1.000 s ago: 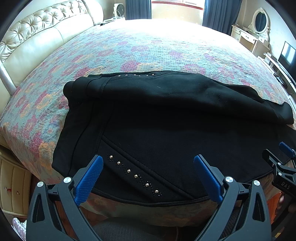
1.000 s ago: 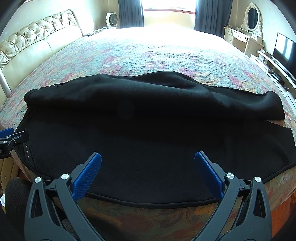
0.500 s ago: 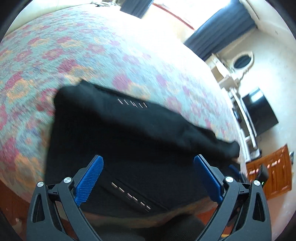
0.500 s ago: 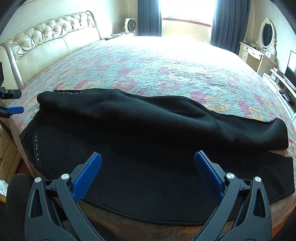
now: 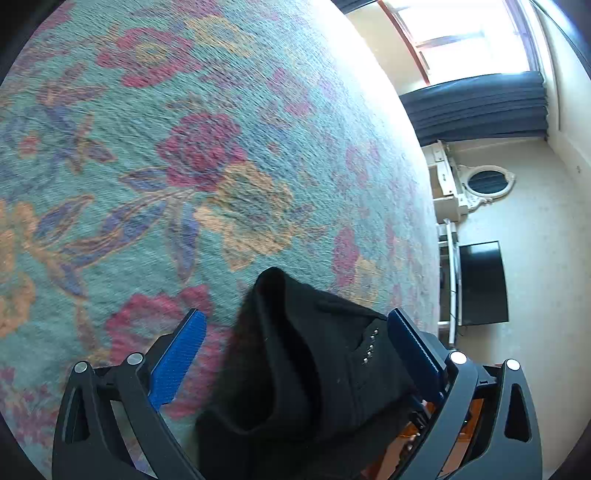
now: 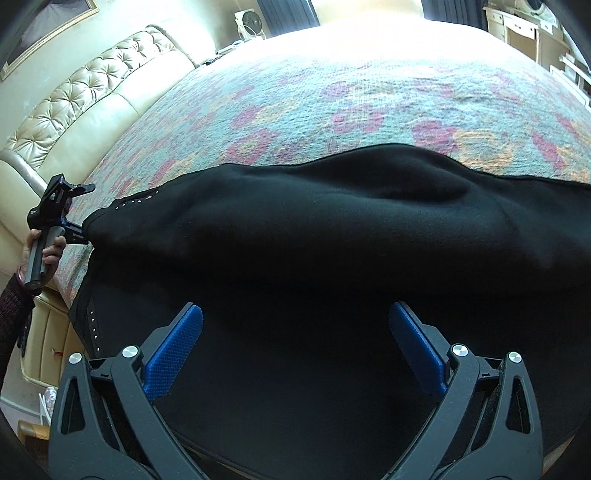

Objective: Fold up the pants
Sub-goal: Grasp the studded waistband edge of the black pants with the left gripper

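Observation:
Black pants (image 6: 332, 236) lie across the floral bedspread (image 6: 369, 103), folded lengthwise, with the studded waist end at the left. In the right wrist view my right gripper (image 6: 295, 347) hovers open over the near half of the pants, with nothing between its fingers. A hand (image 6: 50, 251) holds my left gripper (image 6: 75, 230) at the waist corner. In the left wrist view the view is rolled sideways. There my left gripper (image 5: 295, 350) is open, and the bunched waist corner of the pants (image 5: 314, 354) with its studs (image 5: 369, 347) sits between the wide jaws.
A tufted cream headboard (image 6: 74, 110) runs along the left of the bed, with a bedside drawer (image 6: 48, 343) below it. A fan (image 6: 249, 24) stands at the far corner. A dresser with an oval mirror (image 5: 480, 181) and a TV (image 5: 480, 282) line the far wall.
My left gripper has swung from the pants' near edge to the waist corner and rolled sideways, so the corner now lies between its jaws. My right gripper has moved closer over the pants.

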Demonstrator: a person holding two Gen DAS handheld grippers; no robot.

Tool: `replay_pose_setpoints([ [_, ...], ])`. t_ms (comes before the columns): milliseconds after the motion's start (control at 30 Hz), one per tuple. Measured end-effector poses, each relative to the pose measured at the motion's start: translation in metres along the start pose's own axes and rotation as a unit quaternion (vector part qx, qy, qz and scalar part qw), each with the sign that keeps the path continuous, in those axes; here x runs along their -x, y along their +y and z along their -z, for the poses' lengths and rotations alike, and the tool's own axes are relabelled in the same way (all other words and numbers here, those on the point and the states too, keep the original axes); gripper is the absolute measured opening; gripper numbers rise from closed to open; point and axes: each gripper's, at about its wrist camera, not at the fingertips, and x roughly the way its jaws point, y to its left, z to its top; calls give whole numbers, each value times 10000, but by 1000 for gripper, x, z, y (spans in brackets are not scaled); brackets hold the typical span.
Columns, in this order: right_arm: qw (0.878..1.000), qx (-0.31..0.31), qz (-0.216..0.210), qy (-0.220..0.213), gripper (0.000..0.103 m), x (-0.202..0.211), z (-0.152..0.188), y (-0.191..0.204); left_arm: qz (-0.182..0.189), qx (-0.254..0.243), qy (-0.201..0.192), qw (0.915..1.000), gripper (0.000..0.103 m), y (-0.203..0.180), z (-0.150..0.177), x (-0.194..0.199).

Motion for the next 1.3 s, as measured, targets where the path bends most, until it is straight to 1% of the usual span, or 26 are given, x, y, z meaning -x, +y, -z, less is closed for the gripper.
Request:
replay_pose_setpoints([
  [67, 9998, -84, -142, 74, 101, -6, -4, -5, 372, 63, 258, 9990, 97, -1, -4, -13],
  [100, 9997, -117, -186, 78, 101, -8, -6, -5, 389, 81, 370, 9985, 97, -1, -5, -19],
  [133, 9996, -159, -207, 79, 101, -9, -9, -7, 335, 39, 401, 9986, 97, -2, -3, -22],
  [167, 9995, -194, -217, 74, 101, -10, -10, -7, 328, -18, 406, 9986, 97, -3, -2, -24],
  [233, 9994, -261, -227, 80, 101, -12, -14, -7, 431, -77, 413, 9982, 97, -5, 0, -26],
  [300, 9991, -304, -289, 96, 101, -13, -17, -6, 553, -147, 285, 9980, 97, -2, 2, -21],
  [333, 9988, -341, -339, 103, 101, -13, -18, -6, 574, -311, 207, 9977, 97, -5, 6, -20],
  [400, 9979, -448, -450, 97, 101, -13, -22, -7, 400, -705, 272, 9963, 97, -8, 12, -26],
  [467, 9960, -605, -651, 55, 101, -7, -25, -7, 95, -1113, 333, 9932, 97, -19, 18, -35],
  [500, 9950, -653, -753, 16, 101, -2, -27, -7, -35, -1208, 360, 9920, 97, -23, 19, -38],
  [567, 9942, -628, -877, -3, 101, 6, -31, -3, -160, -1121, 373, 9929, 97, -24, 13, -46],
  [667, 9929, -545, -1056, -48, 101, 18, -41, -3, -142, -861, 389, 9954, 97, -22, 3, -50],
  [767, 9888, -664, -1336, -51, 101, 28, -53, -6, 3, -688, 487, 9964, 97, -22, -8, -44],
  [833, 9845, -756, -1582, 44, 101, 35, -60, -9, 263, -809, 492, 9952, 97, -28, -8, -41],
  [867, 9829, -757, -1665, 193, 101, 37, -62, -11, 236, -942, 548, 9938, 97, -31, -6, -43],
  [900, 9819, -730, -1699, 420, 101, 36, -65, -10, 102, -1062, 622, 9923, 97, -33, -4, -50],
  [933, 9812, -638, -1662, 740, 101, 34, -66, -8, -7, -1169, 663, 9909, 97, -34, -1, -58],
  [1000, 9821, -315, -1516, 1069, 101, 36, -63, 2, -43, -1243, 640, 9902, 97, -35, -2, -61],
  [1033, 9822, -48, -1433, 1217, 101, 39, -59, 10, -5, -1209, 615, 9908, 97, -37, -3, -63],
  [1100, 9823, 320, -1335, 1272, 101, 45, -55, 22, 72, -1185, 600, 9911, 97, -33, -6, -59],
  [1200, 9869, 511, -1083, 1081, 101, 47, -58, 23, -19, -1314, 570, 9897, 96, -37, -8, -65],
  [1233, 9897, 475, -889, 1016, 101, 44, -61, 20, -72, -1384, 554, 9888, 81, -39, -7, -67],
  [1267, 9915, 439, -756, 965, 101, 42, -64, 16, -177, -1417, 547, 9882, 39, -40, -7, -69],
  [1300, 9925, 434, -676, 920, 101, 38, -67, 12, -365, -1344, 552, 9887, 19, -35, -8, -72],
])
